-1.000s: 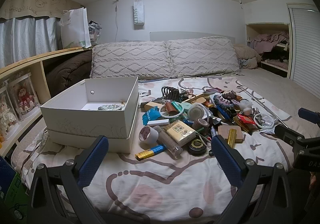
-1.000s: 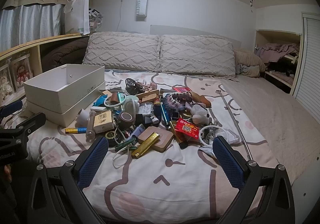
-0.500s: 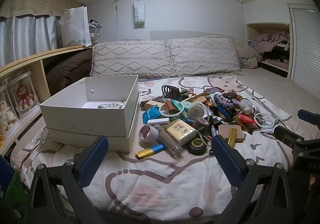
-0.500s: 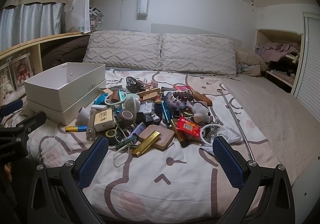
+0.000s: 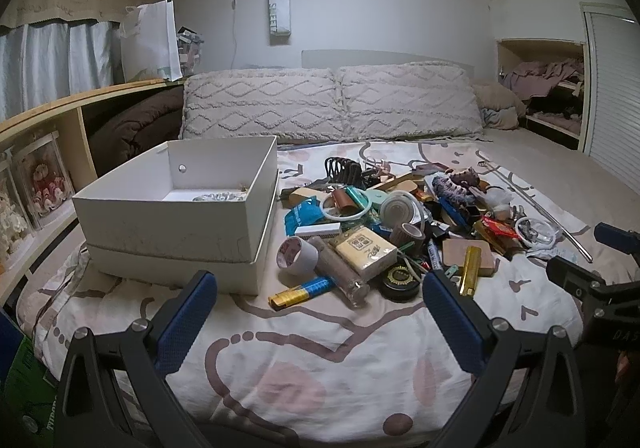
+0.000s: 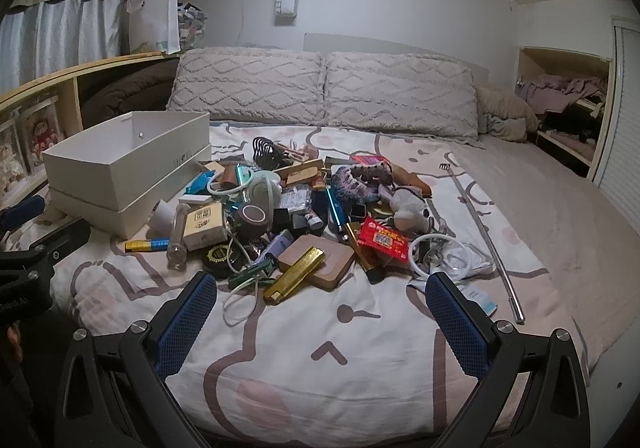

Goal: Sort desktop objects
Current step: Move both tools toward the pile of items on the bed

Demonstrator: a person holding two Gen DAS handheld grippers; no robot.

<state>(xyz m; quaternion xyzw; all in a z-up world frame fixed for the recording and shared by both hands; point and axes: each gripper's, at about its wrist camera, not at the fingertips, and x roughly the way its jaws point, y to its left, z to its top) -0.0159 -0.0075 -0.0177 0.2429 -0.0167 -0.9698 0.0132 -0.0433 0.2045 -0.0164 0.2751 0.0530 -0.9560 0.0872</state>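
Observation:
A heap of small objects lies on the patterned bed sheet: a tape roll, a yellow-blue lighter, a gold bar-shaped case, a red packet, a white ring. An open white box sits left of the heap on its lid, with a small silvery item inside. My left gripper hangs open over the sheet, short of the lighter. My right gripper is open too, just short of the gold case. Neither holds anything.
Two knitted pillows lean at the head of the bed. A wooden shelf with boxed dolls runs along the left. A thin metal rod lies right of the heap. A closet nook holds clothes at the far right.
Both grippers have drifted slightly forward toward the heap and lower; both stay open. No object has moved.

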